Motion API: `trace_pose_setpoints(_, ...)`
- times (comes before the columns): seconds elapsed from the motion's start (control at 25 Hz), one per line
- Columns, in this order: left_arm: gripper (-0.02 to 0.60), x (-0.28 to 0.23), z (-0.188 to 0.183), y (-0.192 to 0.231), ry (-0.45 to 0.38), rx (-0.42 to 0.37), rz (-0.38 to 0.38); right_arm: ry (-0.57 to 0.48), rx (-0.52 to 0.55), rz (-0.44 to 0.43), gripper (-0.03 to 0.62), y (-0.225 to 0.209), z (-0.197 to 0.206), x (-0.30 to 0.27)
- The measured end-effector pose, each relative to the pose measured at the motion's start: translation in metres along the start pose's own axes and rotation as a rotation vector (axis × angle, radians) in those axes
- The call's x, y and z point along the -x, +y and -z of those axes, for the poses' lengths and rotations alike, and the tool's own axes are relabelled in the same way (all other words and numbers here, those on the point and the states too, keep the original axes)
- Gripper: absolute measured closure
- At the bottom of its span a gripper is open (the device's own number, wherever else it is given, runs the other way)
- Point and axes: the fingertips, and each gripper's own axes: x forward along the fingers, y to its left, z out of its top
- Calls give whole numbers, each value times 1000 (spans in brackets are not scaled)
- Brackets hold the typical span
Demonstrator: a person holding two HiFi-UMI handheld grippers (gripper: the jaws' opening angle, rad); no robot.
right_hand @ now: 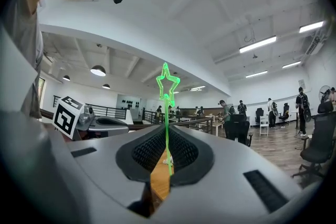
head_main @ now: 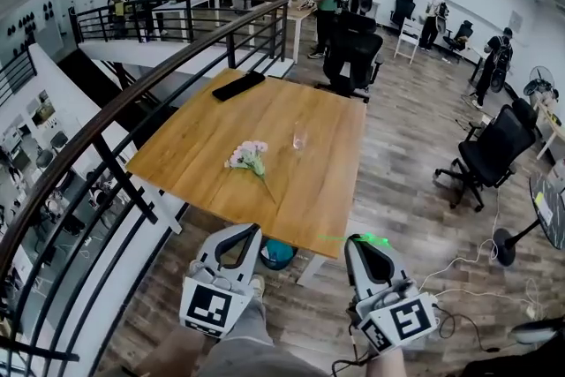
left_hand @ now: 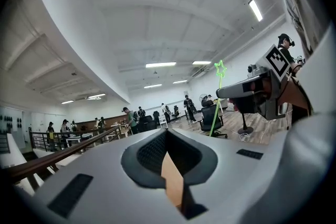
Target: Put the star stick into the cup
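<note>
**Star stick: pinched in right hand-held gripper, well apart from cup**

Head view. The wooden tabletop (head_main: 203, 146) carries a clear cup (head_main: 300, 137), upright near the middle. A small bunch of pale pink flowers (head_main: 249, 156) lies left of the cup, apart from it. A flat black item (head_main: 238, 86) sits at the far edge. Both tools are at the near side of the tabletop. The left hand-held gripper (head_main: 247, 236) has its jaws together. The right hand-held gripper (head_main: 366, 245) shows the star stick (head_main: 377, 240) only as a bright green glow at its tips; the shape cannot be made out here.

Left gripper view. The left hand-held gripper (left_hand: 167, 136) has its jaws pressed together with nothing between them. Off to the right, the right hand-held gripper (left_hand: 252, 94) holds the star stick (left_hand: 219, 68), which rises slantwise.

Right gripper view. The right hand-held gripper (right_hand: 167, 134) is closed on the shaft of the star stick (right_hand: 168, 84).
- Shaft: thin, straight, translucent neon green, running out from between the jaws.
- Head: a hollow five-point star outline in the same green, standing past the jaw tips.

The left hand-held gripper (right_hand: 100, 123) shows at the left.
</note>
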Motion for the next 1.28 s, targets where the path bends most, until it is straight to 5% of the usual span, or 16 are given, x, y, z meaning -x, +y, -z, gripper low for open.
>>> trace_pose_setpoints(0.68, 566, -187, 45, 190, 62, 47, 130, 98, -17, 108, 554, -90, -2, -254)
trace_pose_setpoints(1.28, 566, -265, 74, 214, 115, 80, 156, 166, -37, 117, 554, -148, 21, -318)
